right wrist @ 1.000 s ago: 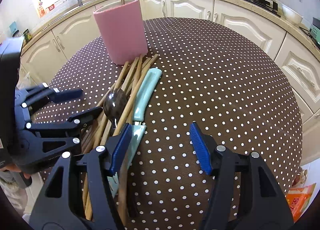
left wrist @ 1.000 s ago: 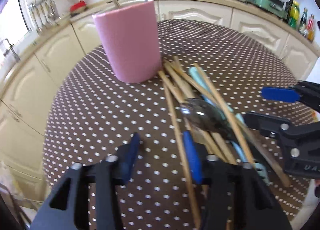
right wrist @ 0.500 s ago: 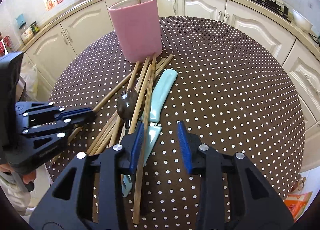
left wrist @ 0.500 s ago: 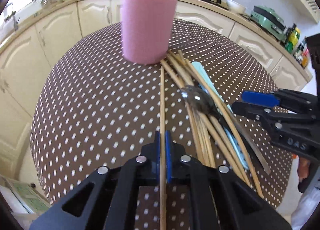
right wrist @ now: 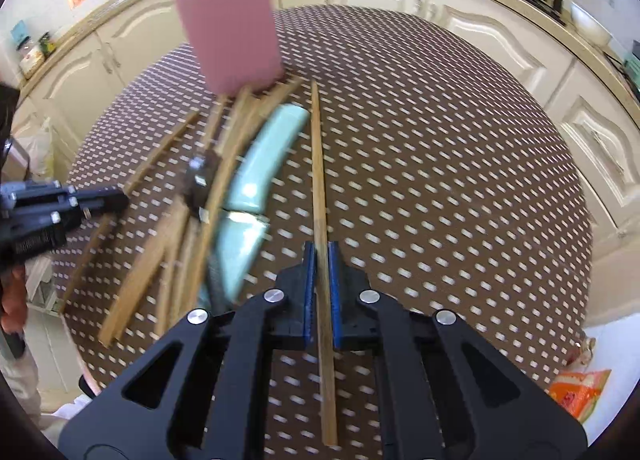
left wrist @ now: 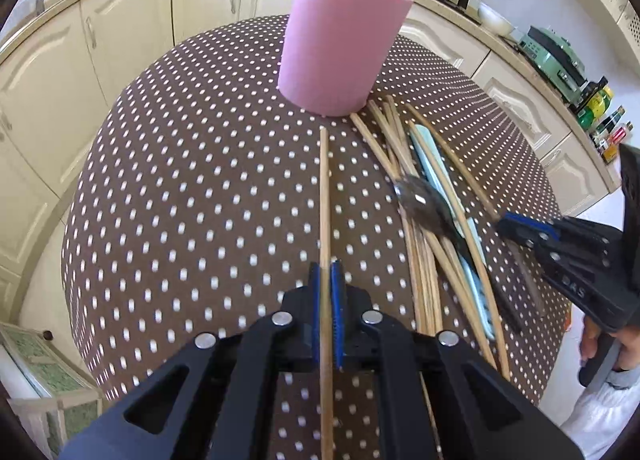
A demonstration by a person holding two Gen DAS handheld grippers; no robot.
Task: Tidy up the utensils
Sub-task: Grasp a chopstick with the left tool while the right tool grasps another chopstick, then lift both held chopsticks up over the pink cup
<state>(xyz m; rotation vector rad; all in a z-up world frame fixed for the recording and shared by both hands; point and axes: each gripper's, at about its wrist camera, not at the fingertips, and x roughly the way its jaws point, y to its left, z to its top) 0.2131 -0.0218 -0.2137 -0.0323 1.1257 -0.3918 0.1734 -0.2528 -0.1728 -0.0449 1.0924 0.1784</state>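
Note:
A pink cylindrical holder [left wrist: 340, 48] stands on the round brown polka-dot table [left wrist: 192, 196] with a chopstick and a spoon in it; it also shows in the right wrist view [right wrist: 232, 28]. My left gripper [left wrist: 327, 292] is shut on a wooden chopstick [left wrist: 325, 196] that points at the holder. My right gripper [right wrist: 321, 280] is shut on another wooden chopstick [right wrist: 318, 164], lifted off the pile. Between them lie several chopsticks [left wrist: 424, 268], a metal spoon [left wrist: 420, 200] and a mint-handled knife [right wrist: 264, 156].
Cream kitchen cabinets [left wrist: 120, 20] and a worktop curve round behind the table. A green appliance [left wrist: 556, 56] and bottles [left wrist: 600, 112] stand on the worktop at right. An orange packet [right wrist: 576, 392] lies below the table's right edge.
My left gripper, open a second ago, closed on a chopstick and drew it leftward from the pile. My right gripper closed on another chopstick and lifted it, the view blurring.

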